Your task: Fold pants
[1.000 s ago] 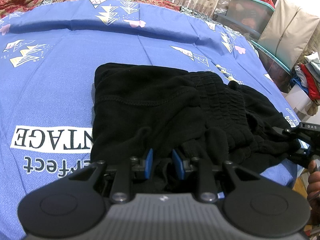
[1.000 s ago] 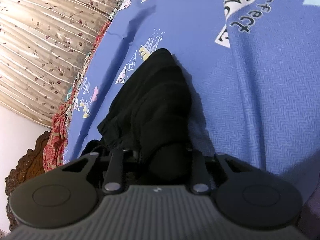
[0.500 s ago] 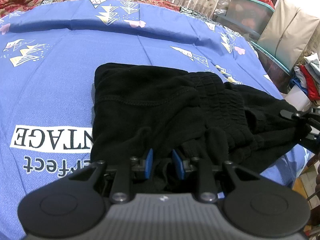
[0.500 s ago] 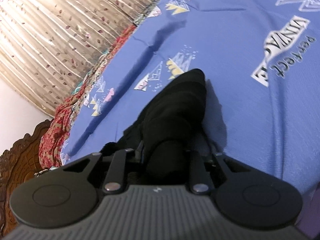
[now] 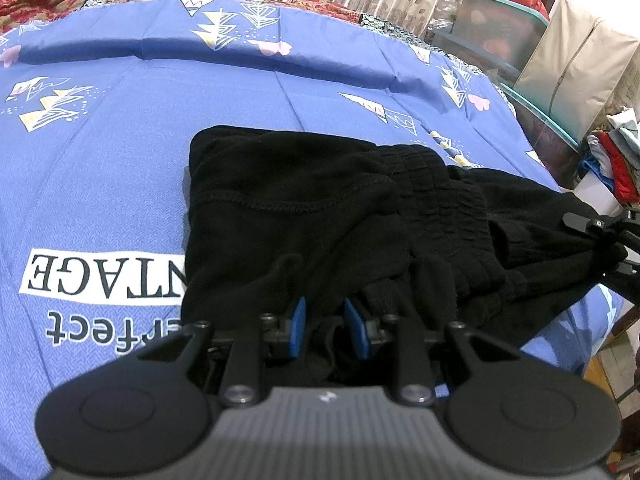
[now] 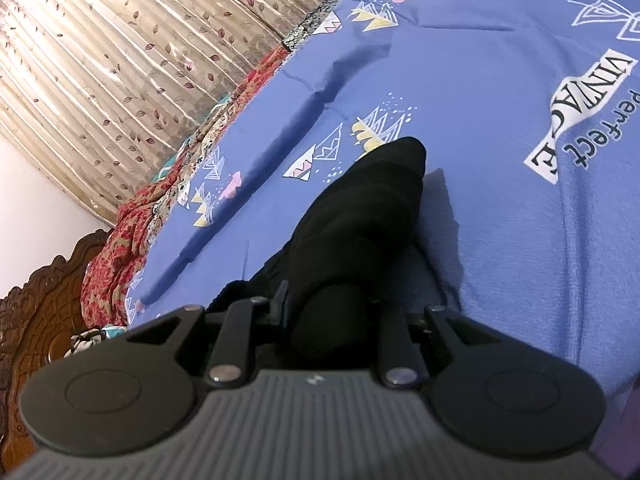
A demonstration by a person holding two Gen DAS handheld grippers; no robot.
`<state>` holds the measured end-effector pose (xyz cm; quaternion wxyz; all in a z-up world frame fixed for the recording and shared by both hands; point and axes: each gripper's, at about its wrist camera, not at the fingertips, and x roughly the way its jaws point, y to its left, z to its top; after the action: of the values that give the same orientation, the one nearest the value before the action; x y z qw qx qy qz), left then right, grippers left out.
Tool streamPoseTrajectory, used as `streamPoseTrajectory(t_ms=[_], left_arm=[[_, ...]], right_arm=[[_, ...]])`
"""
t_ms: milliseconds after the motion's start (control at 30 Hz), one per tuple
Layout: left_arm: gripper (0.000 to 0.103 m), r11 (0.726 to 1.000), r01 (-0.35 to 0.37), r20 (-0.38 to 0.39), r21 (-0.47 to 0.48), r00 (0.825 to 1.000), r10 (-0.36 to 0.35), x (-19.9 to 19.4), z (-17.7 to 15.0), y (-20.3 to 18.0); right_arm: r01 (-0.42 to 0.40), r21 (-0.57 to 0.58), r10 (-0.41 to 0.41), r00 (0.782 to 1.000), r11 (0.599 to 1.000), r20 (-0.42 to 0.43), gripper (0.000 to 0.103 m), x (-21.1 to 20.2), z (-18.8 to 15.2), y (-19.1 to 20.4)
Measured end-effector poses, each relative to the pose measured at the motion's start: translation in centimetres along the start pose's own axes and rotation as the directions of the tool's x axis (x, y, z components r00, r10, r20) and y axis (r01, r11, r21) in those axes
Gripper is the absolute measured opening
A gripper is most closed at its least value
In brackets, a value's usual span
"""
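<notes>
Black pants [image 5: 320,216] lie partly folded on a bed covered by a blue printed sheet [image 5: 120,184], bunched toward the near right side of the bed, with the gathered waistband [image 5: 444,196] on top of the heap. The left gripper [image 5: 325,330] sits low at the near edge of the pants, its blue-padded jaws clenched on a tuck of black cloth. The right gripper [image 6: 328,312] grasps a thick roll of the same cloth, held a little above the sheet at the right edge of the bed; in the left view it shows at the far right, with the fabric pulled toward it.

To fold well from here, both ends likely need to rise together, carry the near edge across toward the far hem, and lay it down square. Uneven pulling could drag the loose waistband and spoil the stack, so keep the cloth lightly taut.
</notes>
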<state>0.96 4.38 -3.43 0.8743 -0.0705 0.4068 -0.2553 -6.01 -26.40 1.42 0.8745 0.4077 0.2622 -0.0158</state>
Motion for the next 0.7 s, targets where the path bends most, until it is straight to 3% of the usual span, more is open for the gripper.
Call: streamPoseTrajectory(t_ms=[700], left_arm=[[0.025, 1.000, 0.001, 0.000, 0.000, 1.000, -0.001, 0.0, 0.0, 0.0]], right_arm=[[-0.043, -0.077, 0.044, 0.999, 0.996, 0.004, 0.024, 0.0, 0.0, 2.3]])
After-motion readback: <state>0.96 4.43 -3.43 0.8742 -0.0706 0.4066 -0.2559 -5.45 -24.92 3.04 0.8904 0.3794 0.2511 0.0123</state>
